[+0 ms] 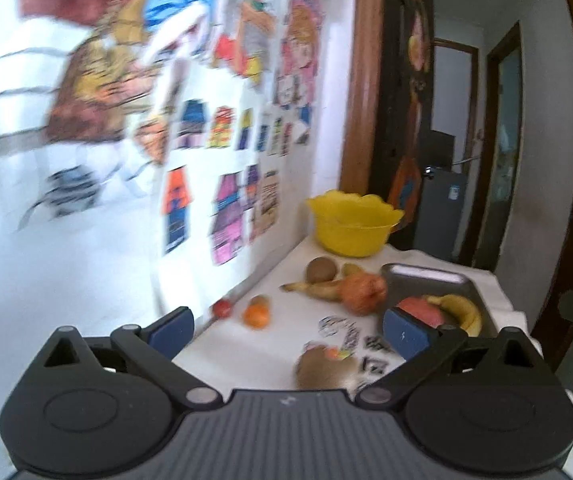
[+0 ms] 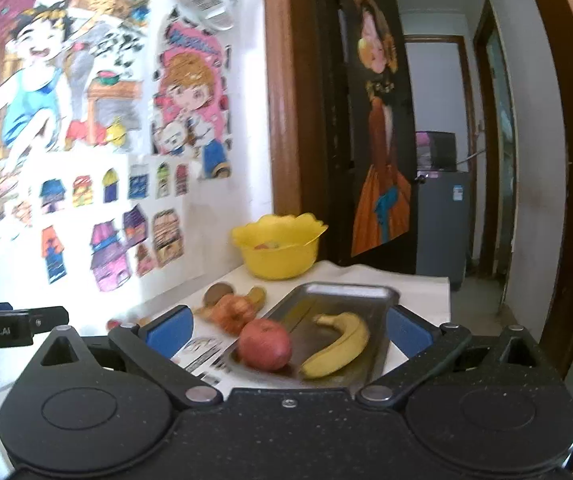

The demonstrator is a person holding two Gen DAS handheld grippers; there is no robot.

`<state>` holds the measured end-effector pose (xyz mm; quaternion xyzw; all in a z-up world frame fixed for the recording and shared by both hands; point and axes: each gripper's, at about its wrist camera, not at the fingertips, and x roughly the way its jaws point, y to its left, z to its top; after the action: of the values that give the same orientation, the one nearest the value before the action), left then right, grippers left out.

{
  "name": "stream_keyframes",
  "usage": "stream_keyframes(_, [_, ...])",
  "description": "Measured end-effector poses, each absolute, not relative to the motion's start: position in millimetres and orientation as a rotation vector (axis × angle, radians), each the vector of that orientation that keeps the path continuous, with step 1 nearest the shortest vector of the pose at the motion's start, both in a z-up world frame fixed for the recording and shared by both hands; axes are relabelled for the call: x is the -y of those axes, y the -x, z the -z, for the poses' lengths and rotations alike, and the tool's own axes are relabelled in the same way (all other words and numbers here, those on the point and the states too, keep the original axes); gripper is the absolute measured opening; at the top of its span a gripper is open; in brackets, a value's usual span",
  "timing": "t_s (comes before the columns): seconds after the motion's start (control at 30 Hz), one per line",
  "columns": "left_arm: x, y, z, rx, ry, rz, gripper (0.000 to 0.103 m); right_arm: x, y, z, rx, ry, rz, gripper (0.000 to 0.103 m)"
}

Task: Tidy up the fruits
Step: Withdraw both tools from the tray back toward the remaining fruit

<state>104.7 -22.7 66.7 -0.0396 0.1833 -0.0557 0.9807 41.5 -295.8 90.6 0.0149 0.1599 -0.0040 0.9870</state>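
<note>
A metal tray (image 2: 346, 292) lies on the white table and holds a red apple (image 2: 265, 343) and a yellow banana (image 2: 340, 346); the left wrist view shows the same tray (image 1: 426, 276), apple (image 1: 420, 310) and banana (image 1: 460, 310). Loose on the cloth are a pomegranate (image 1: 362, 292), a spotted banana (image 1: 318, 289), a kiwi (image 1: 319, 269), an orange (image 1: 257, 314), a small red fruit (image 1: 222, 308) and a brown kiwi (image 1: 324, 368) right under my left gripper (image 1: 288, 334), which is open and empty. My right gripper (image 2: 288, 330) is open above the tray's near end, holding nothing.
A yellow bowl (image 1: 352, 222) stands at the table's far end against the wall, with some fruit inside in the right wrist view (image 2: 278, 246). Drawings cover the wall (image 1: 86, 260) on the left. A dark door (image 2: 378, 128) and hallway lie beyond. Printed stickers (image 1: 370, 350) lie on the cloth.
</note>
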Motion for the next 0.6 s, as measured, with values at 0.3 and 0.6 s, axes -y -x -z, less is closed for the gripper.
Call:
stream_keyframes(0.3, [-11.4, -86.6, -41.0, -0.435, 0.078, 0.065, 0.103, 260.1, -30.0, -60.6, -0.438, -0.028, -0.049, 0.102])
stream_keyframes(0.6, [-12.2, -75.4, -16.4, -0.506, 0.033, 0.081, 0.103, 243.5, -28.9, -32.9, -0.568, -0.02, -0.058, 0.102])
